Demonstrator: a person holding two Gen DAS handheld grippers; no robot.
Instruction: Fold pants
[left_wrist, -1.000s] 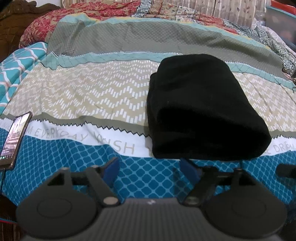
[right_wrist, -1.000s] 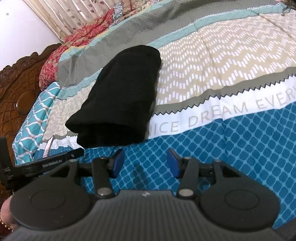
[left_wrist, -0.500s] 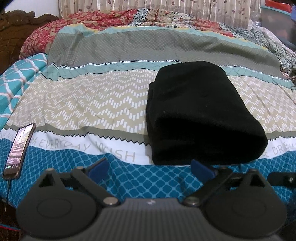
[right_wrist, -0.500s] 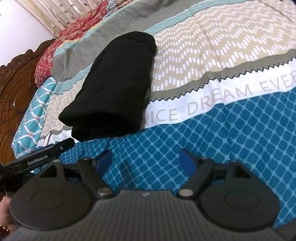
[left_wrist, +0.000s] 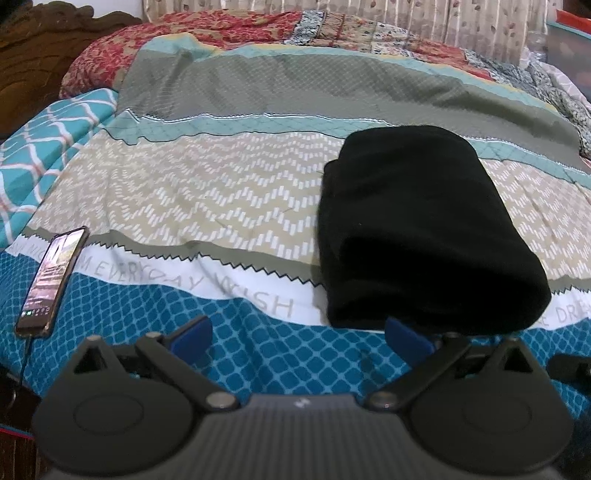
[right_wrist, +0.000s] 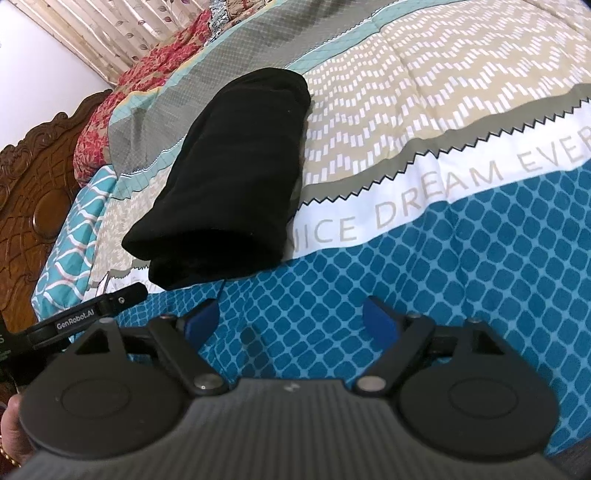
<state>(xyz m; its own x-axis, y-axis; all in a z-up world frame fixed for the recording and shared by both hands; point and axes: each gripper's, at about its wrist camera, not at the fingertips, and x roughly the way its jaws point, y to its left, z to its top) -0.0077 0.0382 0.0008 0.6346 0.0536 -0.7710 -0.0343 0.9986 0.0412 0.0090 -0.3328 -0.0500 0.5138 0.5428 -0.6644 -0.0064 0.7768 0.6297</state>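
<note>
Black pants lie folded in a thick bundle on the patterned bedspread. In the right wrist view the pants lie up and left of the fingers. My left gripper is open and empty, held just short of the bundle's near edge; its right blue fingertip is close to the fabric. My right gripper is open and empty over the blue diamond band, to the right of the bundle. The left gripper's arm shows at the left of the right wrist view.
A phone with a lit screen lies at the bed's near left edge. A carved wooden headboard stands at the left. Red patterned bedding and curtains are at the far side. A hand holds the right gripper.
Both grippers have opened wider and drawn back a little from the folded pants. The pants have not moved.
</note>
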